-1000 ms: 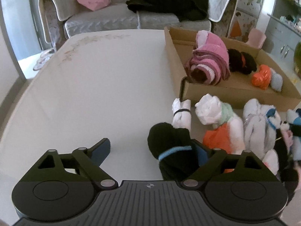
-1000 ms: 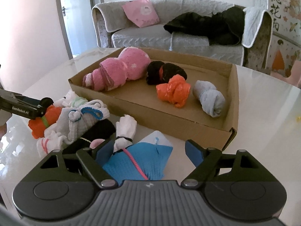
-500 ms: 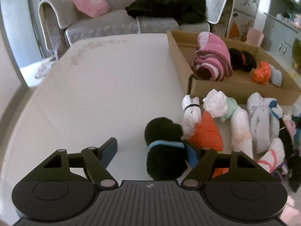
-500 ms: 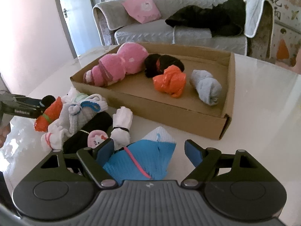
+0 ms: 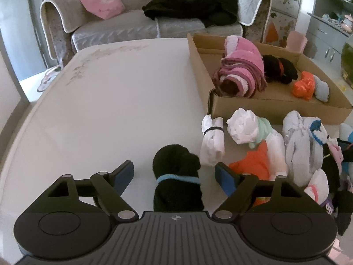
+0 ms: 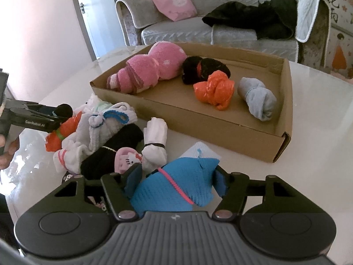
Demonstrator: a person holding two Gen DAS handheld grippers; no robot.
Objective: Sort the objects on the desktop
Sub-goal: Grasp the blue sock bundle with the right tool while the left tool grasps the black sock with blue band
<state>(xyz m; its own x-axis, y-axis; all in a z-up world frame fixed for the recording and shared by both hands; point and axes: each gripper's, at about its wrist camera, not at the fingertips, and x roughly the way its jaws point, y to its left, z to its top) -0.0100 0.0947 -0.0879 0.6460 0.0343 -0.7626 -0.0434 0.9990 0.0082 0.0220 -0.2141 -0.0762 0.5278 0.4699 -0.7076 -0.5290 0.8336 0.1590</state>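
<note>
**Two sock rolls lined up for the box**

We had both grippers down over the loose pile at once, which made sense to us, since everything left sat bunched in front of the box (image 6: 222,130) and two picks could run side by side. The right gripper (image 6: 176,177) had just been closing its jaws, and both pads looked pressed into the blue roll (image 6: 176,187) at the bottom centre of its view. The left gripper (image 5: 174,172) stood spread wide, pads clear of the black roll (image 5: 176,176) between them, low centre in its view.

The blue roll was a chunky knit with a pink band across it. The black one was fuzzy, with a light blue band. Four rolls already lay in the box.
</note>
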